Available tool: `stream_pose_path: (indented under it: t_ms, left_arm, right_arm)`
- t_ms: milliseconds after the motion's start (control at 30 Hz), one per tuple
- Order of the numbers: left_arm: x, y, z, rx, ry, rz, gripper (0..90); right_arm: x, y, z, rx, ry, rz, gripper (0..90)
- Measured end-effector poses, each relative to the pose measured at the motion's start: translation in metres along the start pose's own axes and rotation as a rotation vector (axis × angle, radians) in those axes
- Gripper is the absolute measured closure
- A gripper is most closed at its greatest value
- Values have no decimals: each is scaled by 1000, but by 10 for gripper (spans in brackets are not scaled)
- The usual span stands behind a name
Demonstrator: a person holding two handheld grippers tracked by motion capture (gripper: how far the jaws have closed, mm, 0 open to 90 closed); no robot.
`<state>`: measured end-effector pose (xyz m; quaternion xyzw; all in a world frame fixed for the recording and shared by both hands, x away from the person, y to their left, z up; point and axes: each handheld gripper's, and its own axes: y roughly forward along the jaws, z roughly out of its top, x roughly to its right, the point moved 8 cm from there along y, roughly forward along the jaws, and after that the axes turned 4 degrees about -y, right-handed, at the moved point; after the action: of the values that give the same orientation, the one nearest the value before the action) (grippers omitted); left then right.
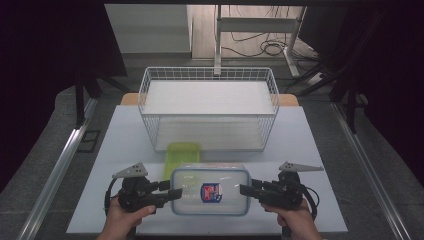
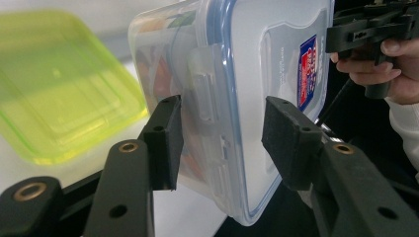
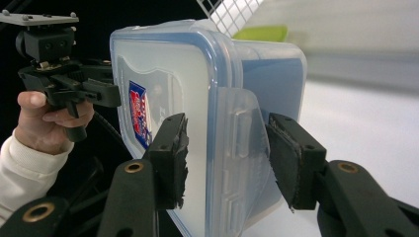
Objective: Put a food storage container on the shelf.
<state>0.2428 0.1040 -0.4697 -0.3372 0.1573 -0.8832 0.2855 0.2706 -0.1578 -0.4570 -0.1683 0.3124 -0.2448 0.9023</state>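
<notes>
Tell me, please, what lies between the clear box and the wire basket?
A green lid lies flat on the table between the clear box and the wire basket, seen in the high view.

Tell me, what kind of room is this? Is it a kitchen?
Probably not a kitchen: it looks like a lab or workshop set up for recording. A plain white table stands between dark curtains, loose cables lie on the floor behind, and a person's grippers hold a clear lidded box near a wire basket.

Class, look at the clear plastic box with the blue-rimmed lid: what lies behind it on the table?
Behind the clear plastic box lies a flat yellow-green plastic lid; the box covers its near end. Beyond stands a white wire basket.
</notes>
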Motion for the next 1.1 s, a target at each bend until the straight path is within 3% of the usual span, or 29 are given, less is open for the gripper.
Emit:
stream_pose_path:
  t_ms: [333,700,1100]
  left_arm:
    - [-11,-6,46,43,33,5,517]
    - [-11,-17,101,89,92,4,517]
    - [-16,-17,140,96,112,1,520]
  right_arm:
    - [6,5,46,18,-38,2,514]
    - [4,-2,100,71,-98,-8,513]
    - [11,-4,142,92,-119,-14,513]
